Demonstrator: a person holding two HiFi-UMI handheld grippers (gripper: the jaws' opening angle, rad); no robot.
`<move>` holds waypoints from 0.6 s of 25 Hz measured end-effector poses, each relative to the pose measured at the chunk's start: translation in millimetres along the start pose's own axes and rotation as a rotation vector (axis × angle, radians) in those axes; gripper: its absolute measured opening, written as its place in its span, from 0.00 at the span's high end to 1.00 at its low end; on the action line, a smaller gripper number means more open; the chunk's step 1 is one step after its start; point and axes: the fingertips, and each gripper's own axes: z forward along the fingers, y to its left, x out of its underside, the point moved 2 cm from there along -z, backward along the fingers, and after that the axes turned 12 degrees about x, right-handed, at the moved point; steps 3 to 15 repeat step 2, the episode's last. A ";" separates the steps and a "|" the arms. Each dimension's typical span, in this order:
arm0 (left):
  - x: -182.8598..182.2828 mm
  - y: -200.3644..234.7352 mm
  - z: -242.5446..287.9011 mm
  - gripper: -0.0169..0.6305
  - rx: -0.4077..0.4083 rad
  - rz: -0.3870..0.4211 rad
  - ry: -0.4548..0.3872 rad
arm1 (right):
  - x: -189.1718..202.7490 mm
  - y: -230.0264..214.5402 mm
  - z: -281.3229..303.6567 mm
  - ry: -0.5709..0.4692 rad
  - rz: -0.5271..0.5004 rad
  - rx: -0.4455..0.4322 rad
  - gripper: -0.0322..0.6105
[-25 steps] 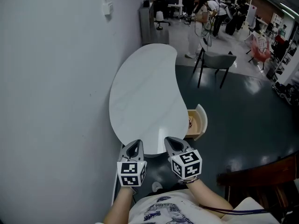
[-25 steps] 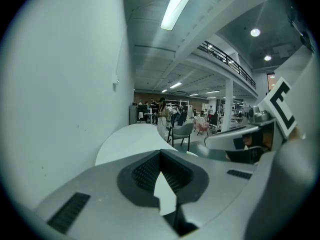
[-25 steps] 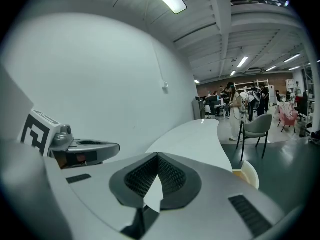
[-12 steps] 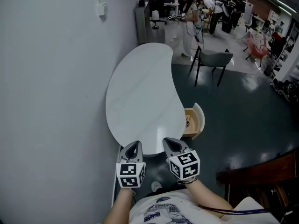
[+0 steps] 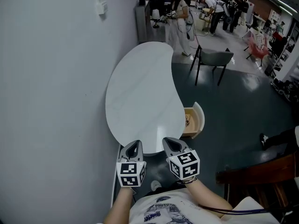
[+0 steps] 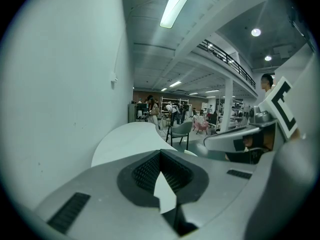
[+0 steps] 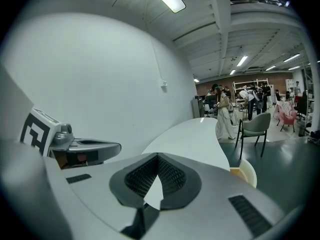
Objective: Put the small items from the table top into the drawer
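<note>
Both grippers are held side by side just off the near end of the white kidney-shaped table, pointing along it, neither touching it. The left gripper has its jaws pressed together with nothing between them; its own view shows only the tabletop through the gap in the ribbed pads. The right gripper is the same, jaws together and empty, ribbed pads meeting at the tip. Their marker cubes face up towards the head camera. The drawer stands pulled out on the table's right side, near the right gripper. A small brownish item lies inside it by the table edge, too small to tell what it is. The table's long left edge runs along the pale wall, which carries a small wall box. A grey chair stands past the drawer, well apart from it. A person in light clothes stands beyond the table's far end.
</note>
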 end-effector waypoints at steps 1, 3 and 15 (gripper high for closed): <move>-0.4 0.2 0.6 0.94 0.000 0.000 0.000 | 0.0 -0.9 0.5 0.000 0.000 0.001 0.92; -0.6 0.4 1.3 0.94 -0.001 0.001 -0.001 | 0.2 -1.9 1.0 0.001 0.001 0.002 0.92; -0.6 0.4 1.3 0.94 -0.001 0.001 -0.001 | 0.2 -1.9 1.0 0.001 0.001 0.002 0.92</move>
